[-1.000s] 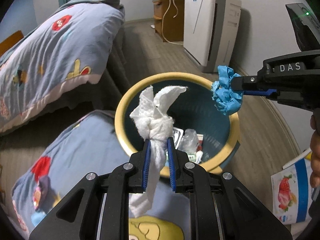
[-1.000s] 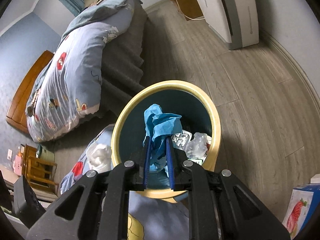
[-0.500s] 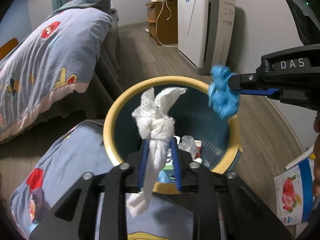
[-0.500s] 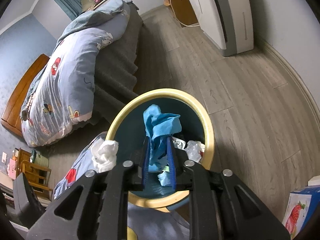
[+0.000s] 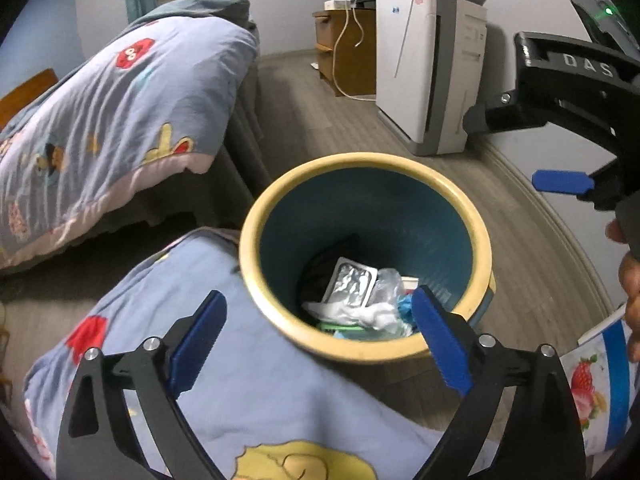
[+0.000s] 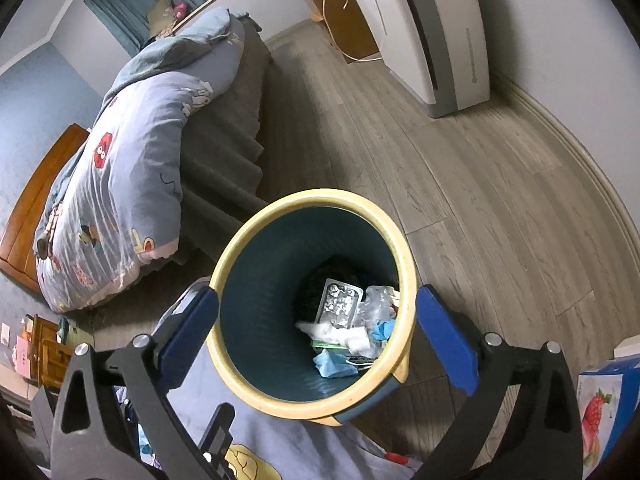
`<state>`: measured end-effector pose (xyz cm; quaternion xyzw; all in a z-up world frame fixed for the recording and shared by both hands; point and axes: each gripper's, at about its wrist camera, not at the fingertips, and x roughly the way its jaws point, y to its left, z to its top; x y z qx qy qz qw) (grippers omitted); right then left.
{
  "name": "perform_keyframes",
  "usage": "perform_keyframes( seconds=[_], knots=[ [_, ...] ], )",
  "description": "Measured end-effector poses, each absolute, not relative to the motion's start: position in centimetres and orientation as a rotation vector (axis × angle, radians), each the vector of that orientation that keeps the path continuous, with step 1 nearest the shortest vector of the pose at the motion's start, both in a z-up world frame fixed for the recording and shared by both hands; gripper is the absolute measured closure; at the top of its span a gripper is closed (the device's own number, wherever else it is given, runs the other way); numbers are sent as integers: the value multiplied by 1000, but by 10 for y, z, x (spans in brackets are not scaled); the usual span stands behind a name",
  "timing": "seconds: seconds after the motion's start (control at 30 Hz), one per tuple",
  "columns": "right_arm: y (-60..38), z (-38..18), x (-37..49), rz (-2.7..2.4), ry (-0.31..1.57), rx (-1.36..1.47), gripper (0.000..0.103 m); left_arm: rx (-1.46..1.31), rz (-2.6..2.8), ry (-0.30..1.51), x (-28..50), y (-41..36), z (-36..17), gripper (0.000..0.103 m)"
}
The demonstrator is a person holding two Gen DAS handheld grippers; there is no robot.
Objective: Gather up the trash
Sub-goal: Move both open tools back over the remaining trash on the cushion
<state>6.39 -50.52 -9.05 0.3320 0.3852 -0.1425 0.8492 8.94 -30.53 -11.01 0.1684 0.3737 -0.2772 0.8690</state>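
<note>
The strawberry-printed box (image 5: 600,376) is cut off by the frame edge in both views.

right gripper (image 6: 316,328) spread wide — above trash bin (image 6: 280,394), empty-fingered

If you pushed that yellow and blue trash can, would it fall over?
Probably it would slide or wobble rather than tip. The trash can looks like thin plastic and holds only light scraps, such as the foil pill pack and crumpled tissue, so it is likely light. It is wider at the rim than lower down, so a high push might tip it.
</note>
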Motion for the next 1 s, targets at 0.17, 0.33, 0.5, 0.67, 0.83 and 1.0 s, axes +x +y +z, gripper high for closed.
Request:
perform_keyframes(
  seconds=[0.17,0.33,0.5,0.67,0.83,1.0],
  knots=[
    [-492,-83,71,-287,823,669,6,346,-547,796,86,-287,-100,9],
    [-474,-72,77,-265,823,629,6,330,-509,771,79,-246,-67,9],
    [-444,-53,84,-198,803,568,6,341,-430,739,75,-194,-37,7],
    [-406,-34,93,-137,786,485,6,281,-320,733,76,-127,-12,7],
    [-375,-29,101,-100,804,448,6,209,-228,737,76,-72,-5,7],
    [-340,-23,106,-71,819,431,6,200,-186,779,73,-40,-14,7]
  ],
)
